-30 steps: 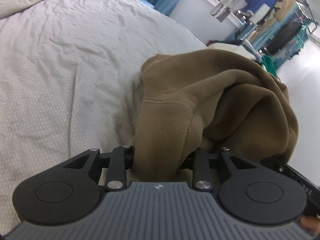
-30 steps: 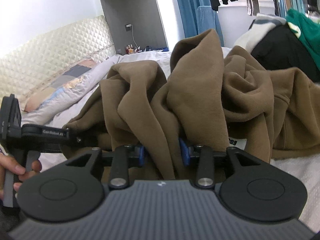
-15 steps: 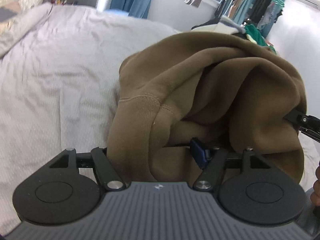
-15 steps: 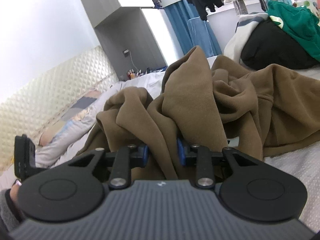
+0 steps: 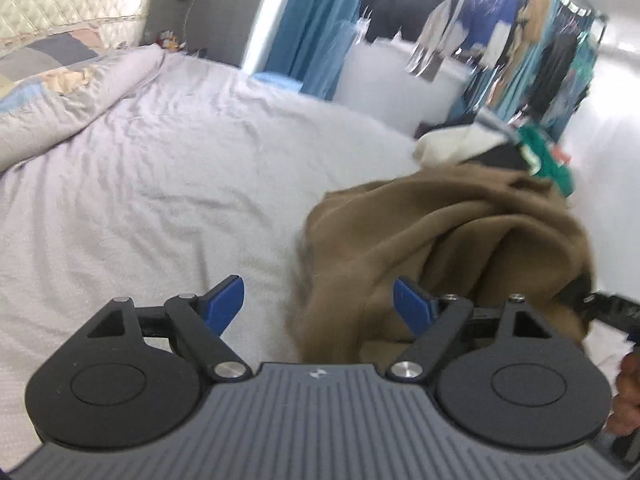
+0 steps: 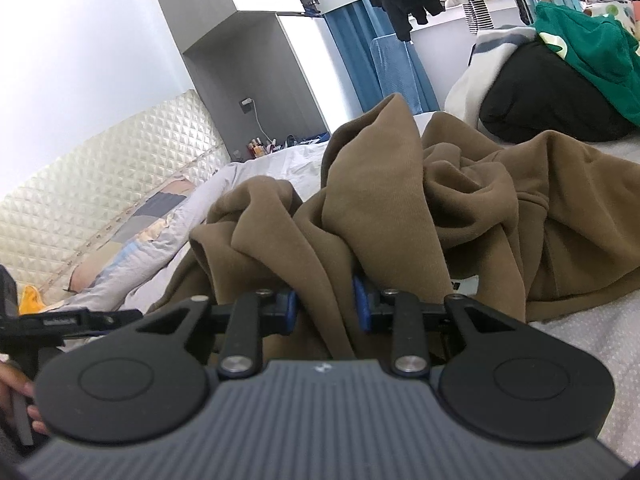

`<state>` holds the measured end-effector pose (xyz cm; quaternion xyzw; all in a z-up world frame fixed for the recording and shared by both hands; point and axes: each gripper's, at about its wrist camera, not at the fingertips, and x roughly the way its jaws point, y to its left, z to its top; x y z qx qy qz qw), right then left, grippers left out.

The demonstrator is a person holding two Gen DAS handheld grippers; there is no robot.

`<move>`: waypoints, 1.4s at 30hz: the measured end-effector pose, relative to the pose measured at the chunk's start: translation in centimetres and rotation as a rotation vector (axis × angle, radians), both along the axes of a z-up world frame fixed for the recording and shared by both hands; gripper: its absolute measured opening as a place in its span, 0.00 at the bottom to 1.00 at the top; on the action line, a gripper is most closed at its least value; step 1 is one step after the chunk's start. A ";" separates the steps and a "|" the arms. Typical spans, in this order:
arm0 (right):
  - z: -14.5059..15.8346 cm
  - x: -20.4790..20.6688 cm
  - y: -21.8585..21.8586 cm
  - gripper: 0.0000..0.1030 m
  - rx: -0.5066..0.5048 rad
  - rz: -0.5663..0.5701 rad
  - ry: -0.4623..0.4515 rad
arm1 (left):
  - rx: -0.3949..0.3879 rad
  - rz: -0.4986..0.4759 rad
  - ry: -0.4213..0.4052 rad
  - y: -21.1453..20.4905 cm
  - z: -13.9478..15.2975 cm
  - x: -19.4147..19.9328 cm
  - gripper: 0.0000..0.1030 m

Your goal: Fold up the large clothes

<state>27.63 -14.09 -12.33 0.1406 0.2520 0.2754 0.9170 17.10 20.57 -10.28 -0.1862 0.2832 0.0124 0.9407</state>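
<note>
A crumpled brown sweatshirt (image 5: 460, 240) lies in a heap on the white bed sheet (image 5: 160, 200). My left gripper (image 5: 320, 302) hovers just above its near edge with the jaws opening wide. Its blue pads (image 5: 228, 300) touch no cloth, though a fold hangs below, close to the right pad. In the right wrist view, my right gripper (image 6: 325, 308) is shut on a raised fold of the brown sweatshirt (image 6: 400, 208). The left gripper's black body (image 6: 60, 320) shows at that view's left edge, held by a hand.
A patchwork quilt (image 5: 60, 92) is bunched by the padded headboard (image 6: 100, 184). A pile of black, white and green clothes (image 6: 560, 80) sits on the bed beyond the sweatshirt. Blue curtains (image 5: 312, 40) and a rack of hanging clothes (image 5: 520, 32) stand behind.
My left gripper has let go of the sweatshirt fold, spread its jaws wide and lifted away. The right gripper keeps its hold on the cloth and has barely moved.
</note>
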 end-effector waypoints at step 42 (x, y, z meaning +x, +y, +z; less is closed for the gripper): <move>-2.1 5.0 -10.0 0.18 0.502 -0.064 0.296 | -0.468 -0.111 -0.145 -6.0 -0.9 1.7 0.18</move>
